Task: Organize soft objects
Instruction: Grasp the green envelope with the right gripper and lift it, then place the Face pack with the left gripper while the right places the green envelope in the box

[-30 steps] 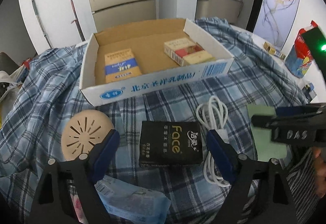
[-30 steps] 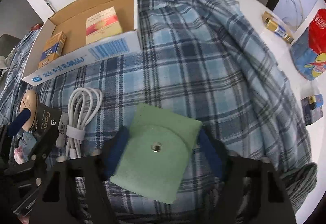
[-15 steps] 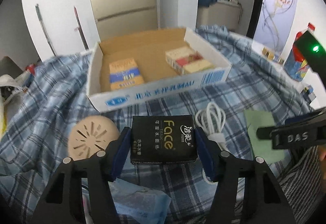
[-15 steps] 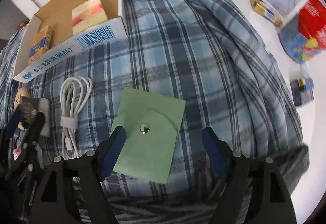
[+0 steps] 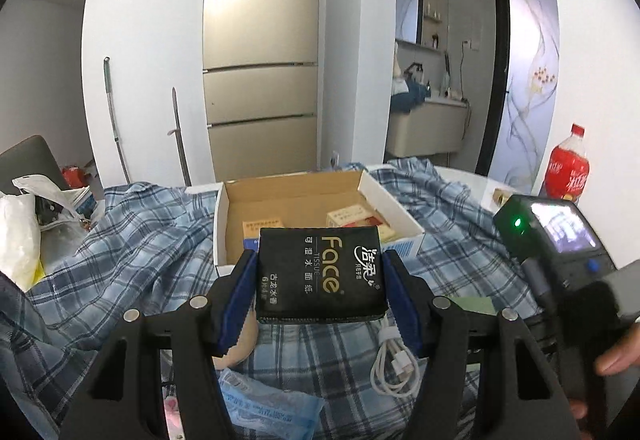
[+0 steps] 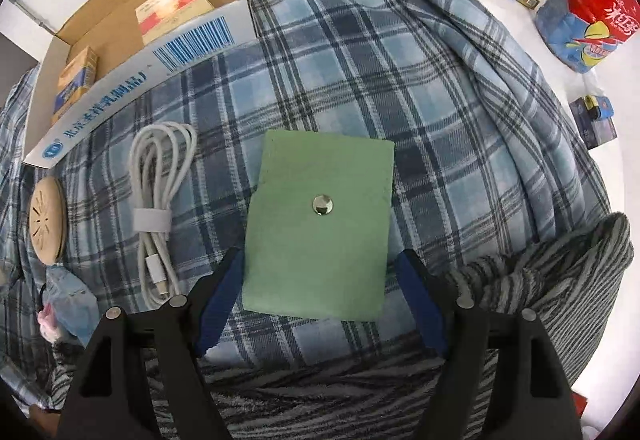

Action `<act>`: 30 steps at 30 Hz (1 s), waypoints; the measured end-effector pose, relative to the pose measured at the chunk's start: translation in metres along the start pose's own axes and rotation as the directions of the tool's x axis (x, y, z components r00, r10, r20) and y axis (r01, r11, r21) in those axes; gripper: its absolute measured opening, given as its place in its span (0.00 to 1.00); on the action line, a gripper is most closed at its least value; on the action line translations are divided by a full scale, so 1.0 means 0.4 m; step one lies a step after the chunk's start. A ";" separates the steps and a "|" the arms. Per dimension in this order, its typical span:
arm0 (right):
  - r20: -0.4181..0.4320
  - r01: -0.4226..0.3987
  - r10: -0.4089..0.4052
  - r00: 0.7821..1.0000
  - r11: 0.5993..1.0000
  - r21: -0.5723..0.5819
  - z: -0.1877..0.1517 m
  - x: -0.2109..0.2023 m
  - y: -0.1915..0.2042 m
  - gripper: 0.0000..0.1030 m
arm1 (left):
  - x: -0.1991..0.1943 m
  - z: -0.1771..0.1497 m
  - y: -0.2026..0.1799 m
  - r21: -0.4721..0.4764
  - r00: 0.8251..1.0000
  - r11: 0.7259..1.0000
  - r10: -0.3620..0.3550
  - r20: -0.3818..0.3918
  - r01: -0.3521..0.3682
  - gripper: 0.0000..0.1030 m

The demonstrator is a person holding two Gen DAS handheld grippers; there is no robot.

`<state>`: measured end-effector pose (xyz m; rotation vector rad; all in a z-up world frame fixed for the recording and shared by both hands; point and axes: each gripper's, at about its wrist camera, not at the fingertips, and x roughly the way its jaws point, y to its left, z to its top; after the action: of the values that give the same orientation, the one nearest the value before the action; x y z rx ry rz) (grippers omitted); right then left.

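A black "Face" tissue pack [image 5: 320, 272] hangs in the air in front of the cardboard box [image 5: 296, 196], with my left gripper [image 5: 320, 264] shut on its two sides. On the plaid cloth a flat green snap pouch [image 6: 320, 224] lies under my right gripper [image 6: 318, 268], which points down. Its jaws stand open on either side of the pouch's near end, with a small gap on each side. In the left wrist view a corner of the green pouch [image 5: 472, 306] peeks out beside the right gripper's body [image 5: 560, 240].
The cardboard box [image 6: 120, 80] holds two small cartons. A coiled white cable [image 6: 160, 192], a beige round disc [image 6: 44, 216] and a blue packet [image 5: 272, 412] lie nearby. A striped grey cloth [image 6: 540, 300] is at the near right. A red-blue package [image 6: 588, 12] stands far right.
My left gripper closed on the black tissue pack and lifted it, tilting upward toward the box. My right gripper let go of the green pouch and widened above it.
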<state>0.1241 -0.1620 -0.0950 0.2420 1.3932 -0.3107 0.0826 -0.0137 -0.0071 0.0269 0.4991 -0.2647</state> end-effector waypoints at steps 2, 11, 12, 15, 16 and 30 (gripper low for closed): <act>0.006 -0.015 0.015 1.000 1.000 0.002 -0.002 0.000 -0.008 0.73 | -0.004 0.002 0.000 -0.001 1.000 1.000 0.001 0.005 -0.001 0.62; 0.103 -0.036 0.047 0.994 0.994 -0.105 -0.016 -0.076 -0.014 0.67 | -0.023 0.003 0.005 -0.026 1.000 1.000 0.003 0.029 -0.003 0.62; 0.140 -0.029 0.048 0.989 0.990 -0.138 -0.024 -0.093 -0.005 0.67 | -0.024 0.002 0.007 -0.027 0.999 1.000 0.005 0.033 -0.004 0.62; 0.204 -0.018 0.063 0.977 0.977 -0.214 -0.044 -0.130 0.022 0.67 | -0.029 0.001 0.005 -0.018 0.999 1.000 0.013 0.046 -0.012 0.62; 0.204 -0.015 0.062 0.977 0.974 -0.225 -0.049 -0.133 0.027 0.67 | -0.029 0.000 0.005 -0.014 0.999 1.000 0.017 0.048 -0.016 0.62; 0.474 -0.194 0.364 0.802 0.909 -0.370 -0.049 -0.169 -0.073 0.66 | -0.056 -0.002 0.013 -0.031 0.990 0.998 0.052 0.130 -0.049 0.62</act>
<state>0.0856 -0.1775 -0.0313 0.0915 0.8117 0.0934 0.0647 -0.0032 0.0027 -0.0049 0.3710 -0.2084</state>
